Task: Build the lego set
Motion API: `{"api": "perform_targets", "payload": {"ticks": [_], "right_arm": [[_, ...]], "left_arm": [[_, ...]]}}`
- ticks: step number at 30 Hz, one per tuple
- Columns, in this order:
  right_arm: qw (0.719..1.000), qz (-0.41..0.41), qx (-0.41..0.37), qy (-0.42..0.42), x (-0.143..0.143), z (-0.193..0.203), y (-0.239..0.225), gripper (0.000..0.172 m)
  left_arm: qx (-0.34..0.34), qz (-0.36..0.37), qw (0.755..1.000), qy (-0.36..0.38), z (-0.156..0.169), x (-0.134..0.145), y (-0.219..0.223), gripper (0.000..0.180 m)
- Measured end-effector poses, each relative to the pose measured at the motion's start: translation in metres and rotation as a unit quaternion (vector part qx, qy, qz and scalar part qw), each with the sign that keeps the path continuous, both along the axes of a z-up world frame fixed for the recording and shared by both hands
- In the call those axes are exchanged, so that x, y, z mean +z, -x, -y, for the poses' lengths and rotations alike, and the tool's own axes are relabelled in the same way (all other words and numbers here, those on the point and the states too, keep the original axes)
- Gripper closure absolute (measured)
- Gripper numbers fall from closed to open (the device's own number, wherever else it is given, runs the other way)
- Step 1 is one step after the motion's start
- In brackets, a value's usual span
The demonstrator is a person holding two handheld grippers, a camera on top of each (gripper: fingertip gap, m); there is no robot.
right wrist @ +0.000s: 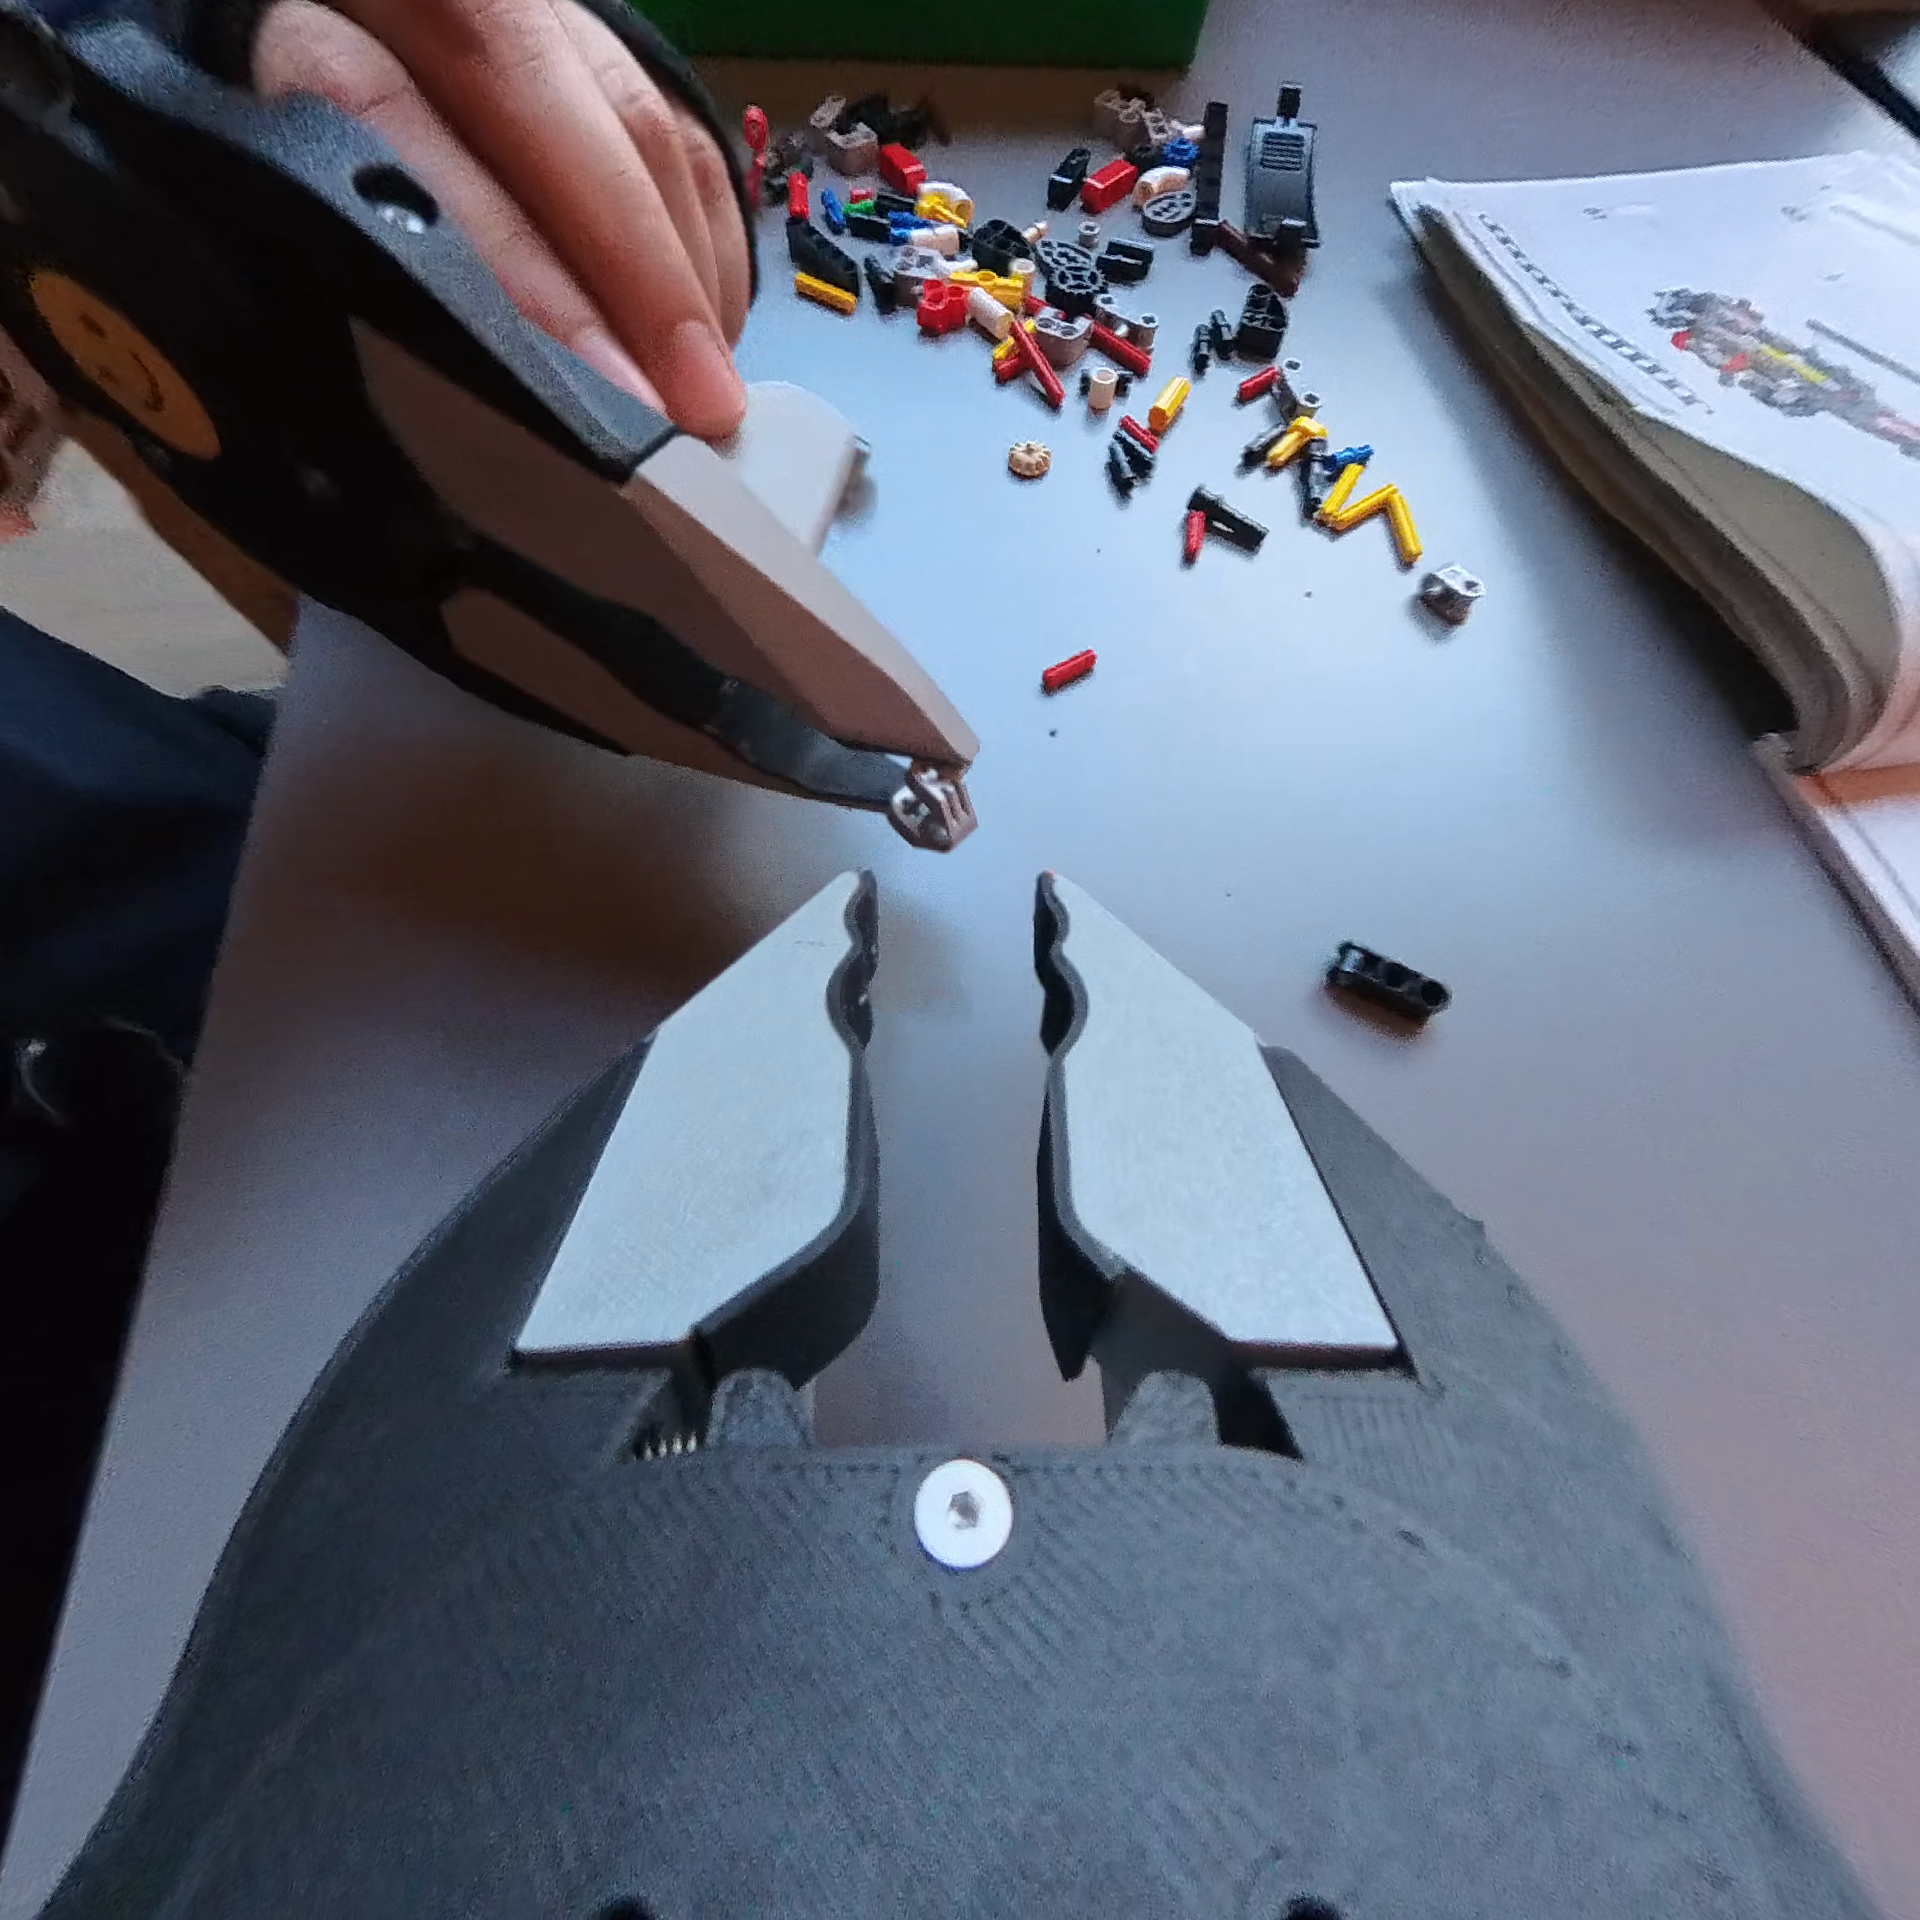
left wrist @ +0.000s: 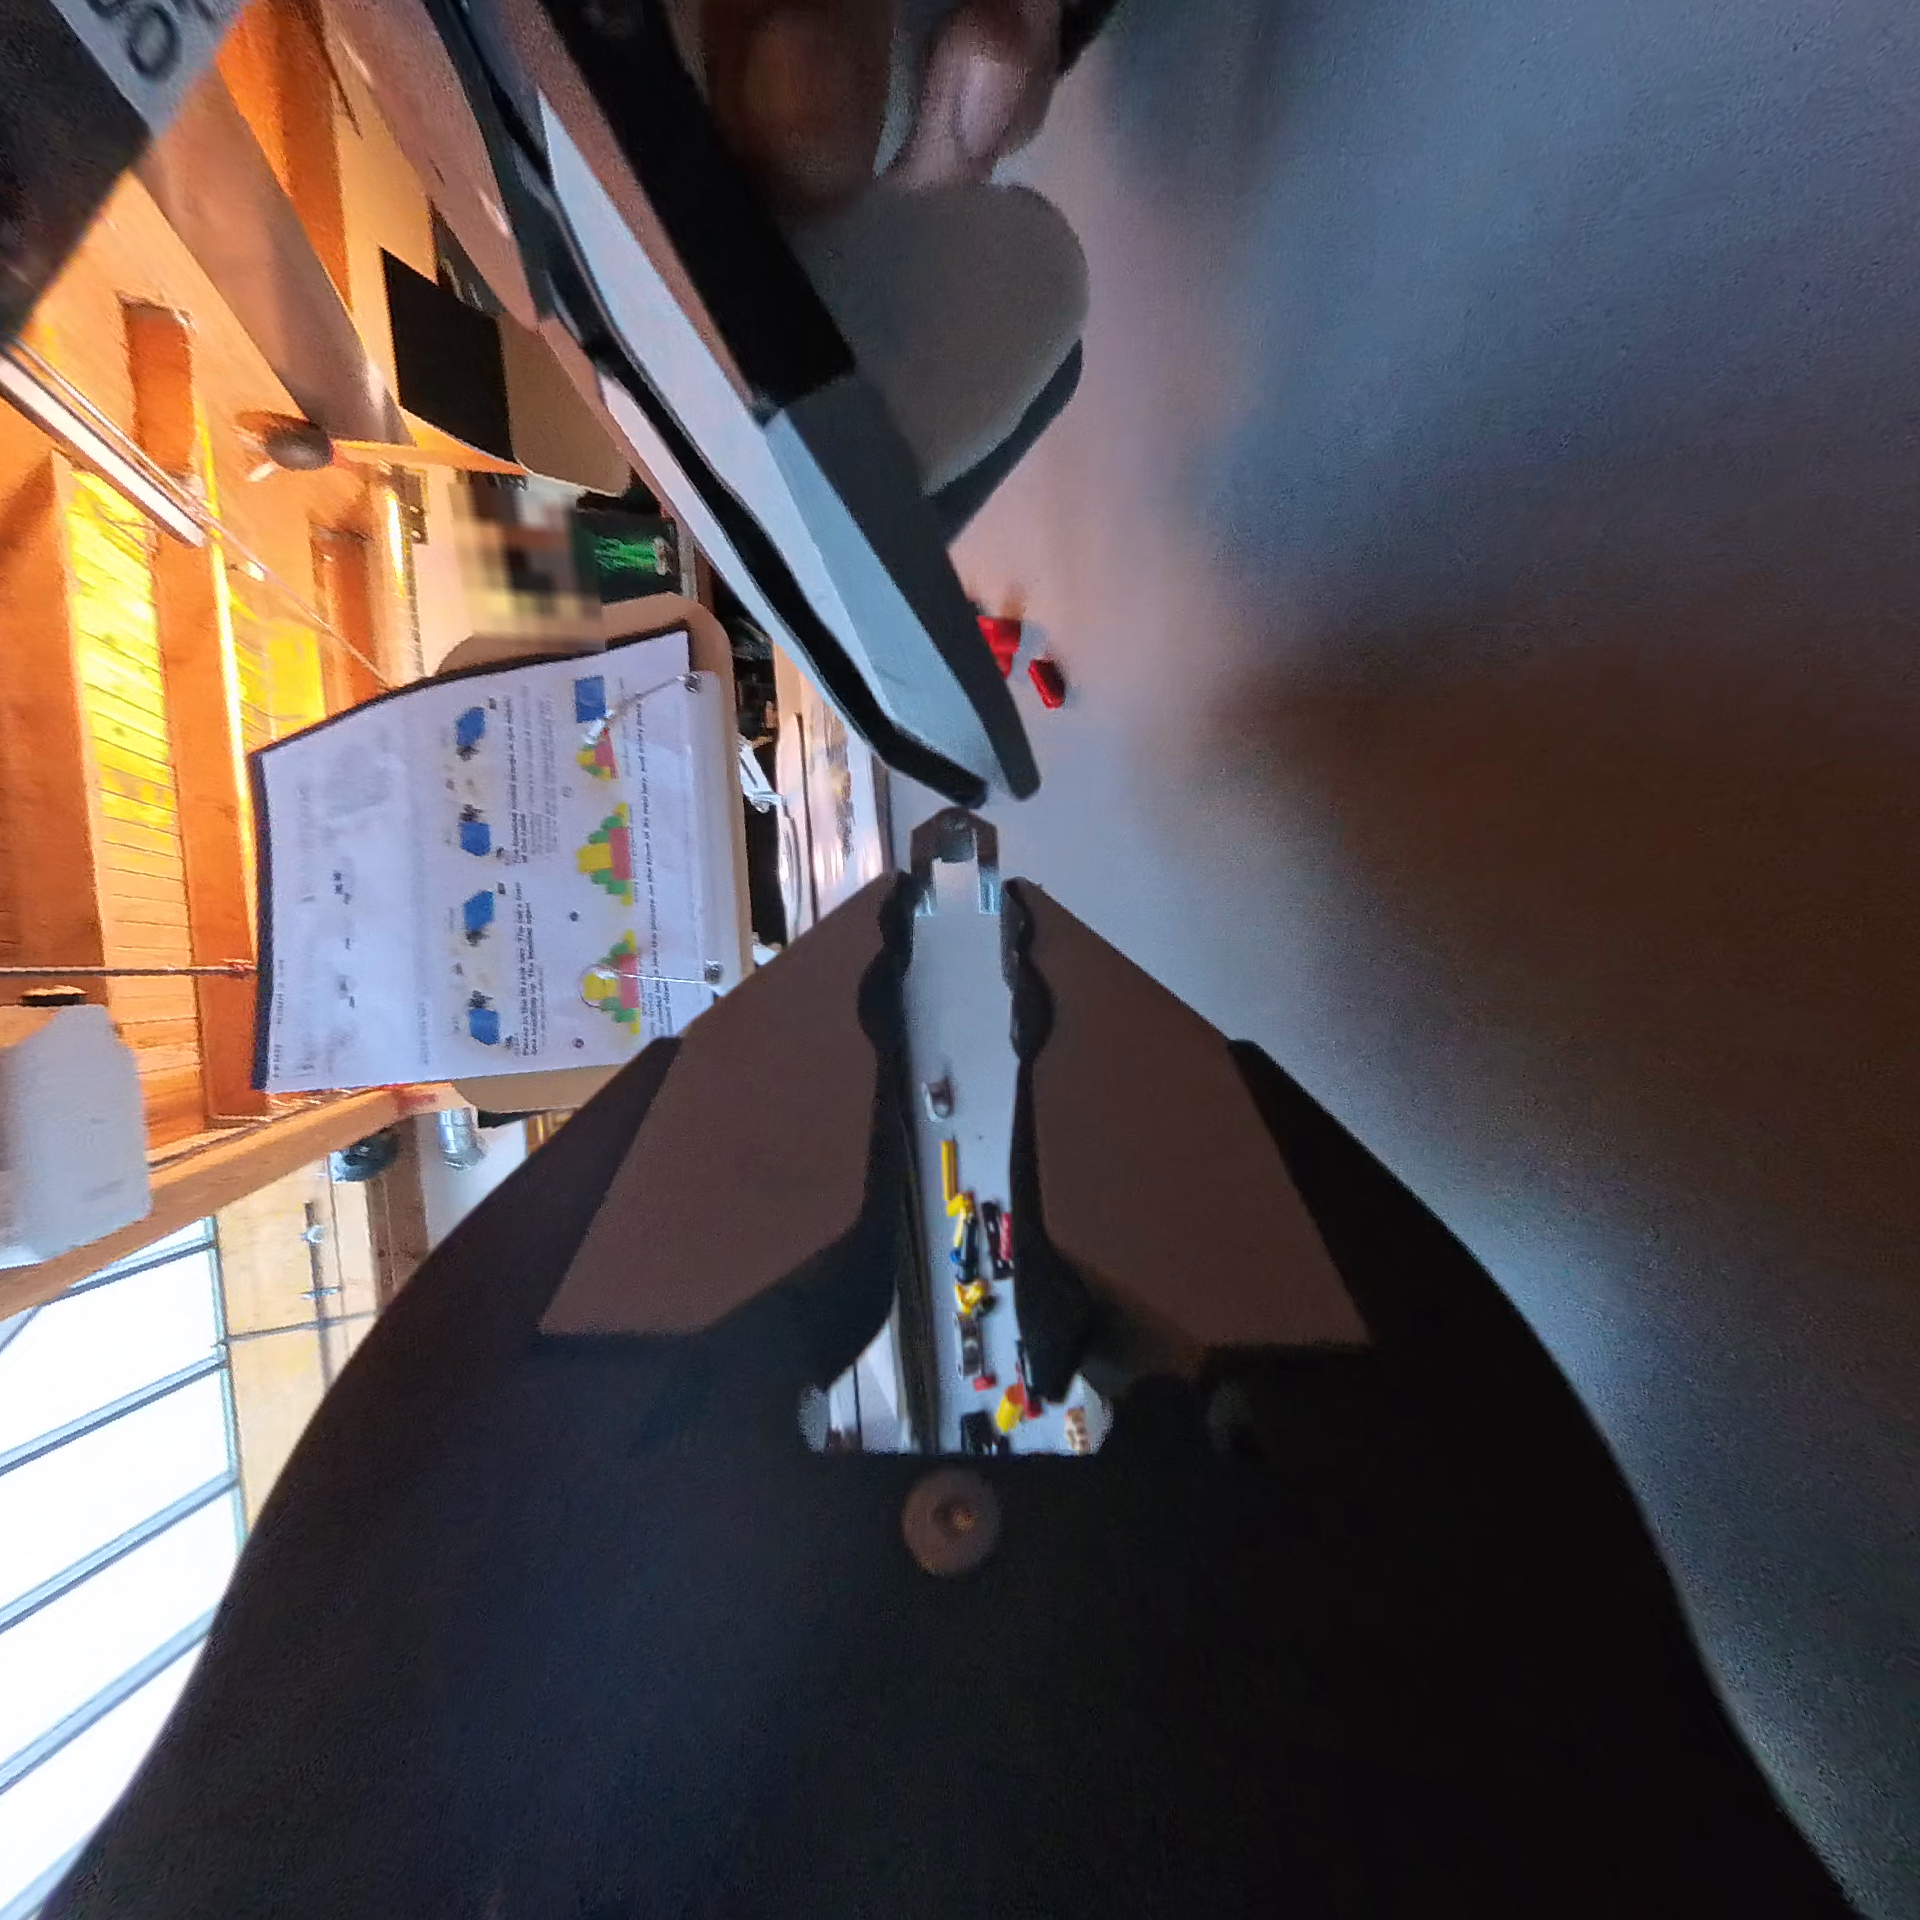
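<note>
Grey plastic is what sits at the centre of both views: a small pale-grey building connector with holes and a forked end [left wrist: 956, 847], pinched at the very tips of the left gripper [left wrist: 956, 894]. Its two black wavy pads [left wrist: 891, 935] press on the connector's two prongs, and the jaws stand narrow around it. In the right wrist view the same gripper reaches in from the upper left, gripped by a person's hand [right wrist: 540, 177], and carries the connector clear above the grey tabletop [right wrist: 1299, 790].

The right gripper [right wrist: 956, 899] is parted and bare, with open table showing between its fingers. Its tips sit just below the connector, near it but apart.

As things lie, one piece is lifted and presented tip to tip with the other gripper, and nothing is joined to it. The rest lies loose:
- a scattered pile of small red, yellow and black building parts [right wrist: 1039, 270] at the far side of the table
- a lone short red pin [right wrist: 1068, 670] between the pile and the grippers
- a short black beam with round holes [right wrist: 1387, 982] off to the right
- a second pale-grey connector [right wrist: 1449, 592] lying alone

A thick open instruction booklet [right wrist: 1662, 416] lies at the right edge. A printed sheet with coloured block diagrams [left wrist: 478, 862] stands behind the table.
</note>
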State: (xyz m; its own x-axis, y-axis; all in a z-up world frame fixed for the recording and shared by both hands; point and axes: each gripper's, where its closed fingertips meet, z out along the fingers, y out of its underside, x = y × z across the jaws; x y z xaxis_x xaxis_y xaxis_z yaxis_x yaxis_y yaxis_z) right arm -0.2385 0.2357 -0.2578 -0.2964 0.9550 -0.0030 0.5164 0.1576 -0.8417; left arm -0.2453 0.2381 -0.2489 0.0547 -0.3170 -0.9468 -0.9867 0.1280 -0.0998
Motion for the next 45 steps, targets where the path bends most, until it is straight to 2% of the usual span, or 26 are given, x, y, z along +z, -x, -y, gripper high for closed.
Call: {"api": "perform_targets", "payload": {"ticks": [3,6,10,14,17,21,24,29,38,39,41,45], "right_arm": [[0.999,-0.007,0.012,0.03,0.004,0.006,0.002,0.154],[1.0,-0.007,0.015,0.025,0.003,0.006,0.002,0.167],[1.0,0.01,0.016,0.022,-0.002,0.006,0.002,0.167],[1.0,0.017,0.014,-0.011,-0.007,0.003,0.0,0.168],[0.997,0.03,0.02,-0.063,-0.016,0.002,-0.004,0.168],[0.99,0.044,0.043,-0.128,-0.027,0.006,-0.006,0.172],[0.989,0.031,0.044,-0.135,-0.024,0.007,-0.006,0.168],[0.993,0.021,0.023,-0.117,-0.015,-0.003,-0.008,0.162],[0.99,0.039,-0.047,-0.124,-0.01,-0.048,-0.032,0.16],[0.991,0.038,-0.053,-0.12,-0.009,-0.052,-0.035,0.159],[0.991,0.038,-0.061,-0.111,-0.008,-0.057,-0.04,0.159],[0.993,0.036,-0.058,-0.101,-0.007,-0.057,-0.041,0.159]], "left_arm": [[-0.009,0.001,1.0,-0.002,0.002,-0.002,-0.004,0.166],[-0.015,-0.002,1.0,0.001,0.003,-0.007,-0.006,0.166],[-0.018,0.027,0.999,0.032,0.004,-0.013,-0.008,0.165],[-0.01,0.102,0.99,0.095,0.008,-0.017,-0.01,0.147],[-0.005,0.18,0.963,0.199,0.017,-0.024,-0.013,0.151],[0.04,0.256,0.932,0.254,0.008,-0.023,-0.006,0.138],[0.045,0.286,0.913,0.288,0.006,-0.026,-0.007,0.137],[0.047,0.303,0.9,0.31,0.009,-0.029,-0.009,0.147],[0.047,0.254,0.915,0.309,0.023,-0.035,-0.009,0.175],[0.047,0.254,0.915,0.31,0.023,-0.034,-0.01,0.175],[0.05,0.267,0.911,0.31,0.022,-0.029,-0.01,0.162],[0.042,0.325,0.882,0.338,0.021,-0.017,-0.008,0.152]]}}
